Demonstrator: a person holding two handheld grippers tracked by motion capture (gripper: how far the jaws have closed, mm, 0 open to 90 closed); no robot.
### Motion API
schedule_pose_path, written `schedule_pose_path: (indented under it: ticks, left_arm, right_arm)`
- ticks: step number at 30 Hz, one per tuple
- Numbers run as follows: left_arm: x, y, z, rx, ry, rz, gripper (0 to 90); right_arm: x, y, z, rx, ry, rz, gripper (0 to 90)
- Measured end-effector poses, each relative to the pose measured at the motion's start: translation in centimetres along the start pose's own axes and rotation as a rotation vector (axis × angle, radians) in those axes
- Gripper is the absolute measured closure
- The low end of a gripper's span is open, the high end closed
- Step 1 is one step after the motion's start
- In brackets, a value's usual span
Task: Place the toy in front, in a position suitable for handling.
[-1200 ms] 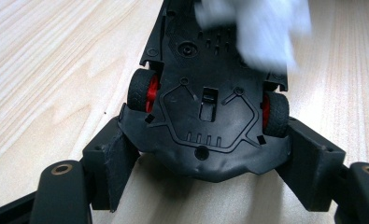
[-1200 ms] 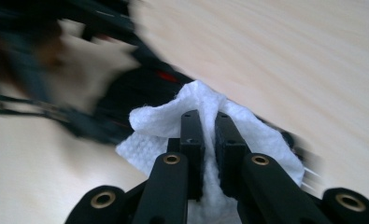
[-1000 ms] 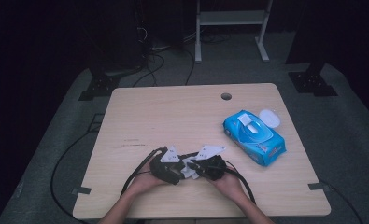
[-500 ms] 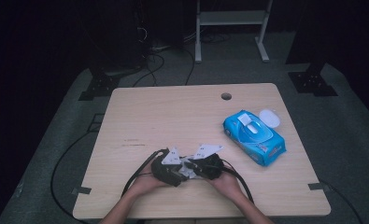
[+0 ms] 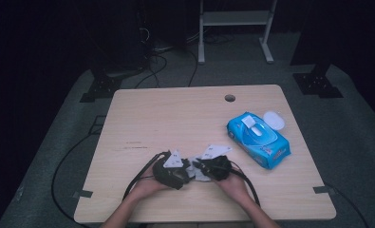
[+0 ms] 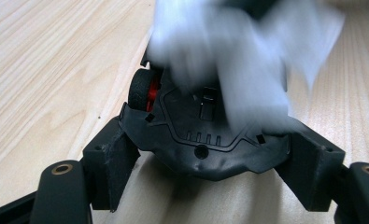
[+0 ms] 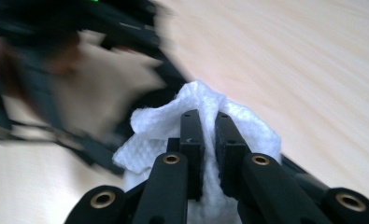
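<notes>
On the right half of your desk (image 5: pixel 175 118) lies a blue wipes pack (image 5: pixel 257 139), its white lid (image 5: pixel 274 119) flipped open beside it; it sits well apart from your hands. A round cable hole (image 5: pixel 229 98) marks the far edge.

Your two hands meet near the front edge, forearms coming in from below. Your left gripper (image 6: pixel 210 154) has its jaws spread around a black computer mouse (image 6: pixel 196 126), clamping its sides, underside turned toward the camera, its wheel (image 6: pixel 142 88) at the left. Your right gripper (image 7: pixel 206 140) has its jaws pressed nearly together, pinching a white wipe (image 7: pixel 196 126). That wipe lies against the mouse, just between both grippers.
</notes>
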State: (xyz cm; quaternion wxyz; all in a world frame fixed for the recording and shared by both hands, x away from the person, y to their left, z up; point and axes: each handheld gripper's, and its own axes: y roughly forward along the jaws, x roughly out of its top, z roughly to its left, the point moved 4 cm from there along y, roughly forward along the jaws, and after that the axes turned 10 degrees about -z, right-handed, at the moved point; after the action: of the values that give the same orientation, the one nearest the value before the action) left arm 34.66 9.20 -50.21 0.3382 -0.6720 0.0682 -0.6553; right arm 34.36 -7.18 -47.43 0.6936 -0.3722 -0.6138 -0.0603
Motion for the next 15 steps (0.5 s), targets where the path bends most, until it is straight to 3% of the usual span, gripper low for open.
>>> schedule_pose_path:
  ticks: [3, 5, 7, 11, 15]
  left_arm:
    - [0.0, 0.0, 0.1, -0.002, 0.002, 0.002, 26.0]
    - [0.0, -0.1, 0.1, 0.004, 0.007, 0.003, 26.0]
    - [-0.2, -0.2, 0.2, 0.003, 0.000, 0.007, 26.0]
    - [-0.3, -0.1, 0.2, 0.002, -0.006, 0.012, 26.0]
    - [-0.2, 0.1, 0.0, -0.001, -0.008, 0.014, 26.0]
  right_arm:
    - [-0.8, -1.4, -1.9, -0.027, 0.042, -0.008, 83.3]
    - [-1.0, -2.0, -2.5, -0.067, 0.035, -0.001, 83.3]
    - [-1.2, -2.2, -2.5, -0.070, 0.051, -0.001, 83.3]
    - [-1.0, -1.5, -1.6, -0.074, 0.016, -0.002, 83.3]
    - [-0.6, -0.3, 0.9, 0.032, 0.010, -0.014, 83.2]
